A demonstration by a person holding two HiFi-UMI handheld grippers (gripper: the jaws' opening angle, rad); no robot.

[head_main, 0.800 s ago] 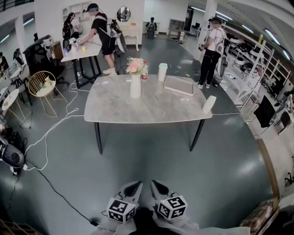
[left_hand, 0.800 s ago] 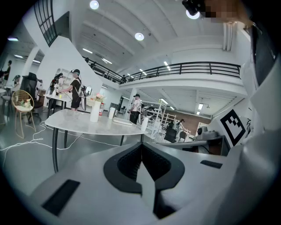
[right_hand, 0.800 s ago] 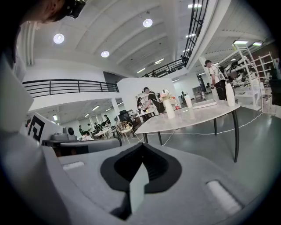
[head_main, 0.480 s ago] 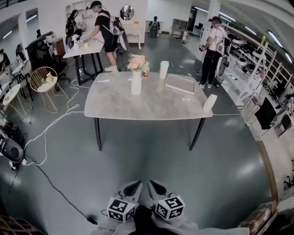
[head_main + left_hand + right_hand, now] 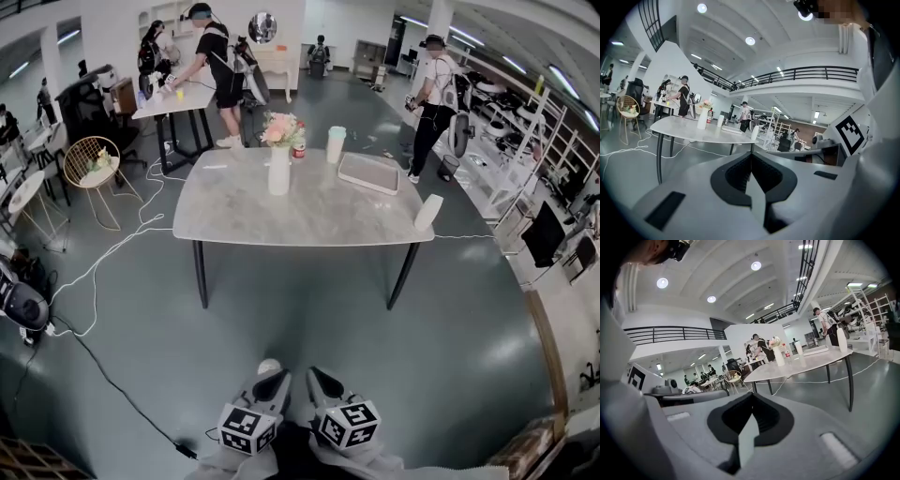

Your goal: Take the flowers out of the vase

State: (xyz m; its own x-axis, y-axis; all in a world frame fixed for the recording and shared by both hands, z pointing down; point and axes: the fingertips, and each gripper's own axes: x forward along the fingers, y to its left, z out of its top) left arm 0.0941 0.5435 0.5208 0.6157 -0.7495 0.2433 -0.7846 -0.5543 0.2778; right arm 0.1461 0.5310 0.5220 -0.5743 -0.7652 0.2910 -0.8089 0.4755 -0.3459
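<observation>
A white vase (image 5: 278, 171) with pink flowers (image 5: 278, 128) stands upright on the far left part of a grey marble table (image 5: 244, 220), well ahead of me. The vase (image 5: 702, 120) also shows small in the left gripper view, and the vase (image 5: 778, 356) in the right gripper view. Both grippers hang close to my body at the bottom of the head view, far from the table. My left gripper (image 5: 273, 382) is shut with nothing in it. Beside it my right gripper (image 5: 322, 382) is shut and empty too.
On the table stand a red can (image 5: 298, 150), a pale cup (image 5: 335, 145), a flat tray (image 5: 367, 173) and a white cylinder (image 5: 427, 213) at the right edge. White cables (image 5: 103, 262) trail over the floor at left. People stand behind the table near other desks.
The view has shifted slightly, and the table sits a little lower and closer in the picture. Both grippers keep their place side by side, shut.
</observation>
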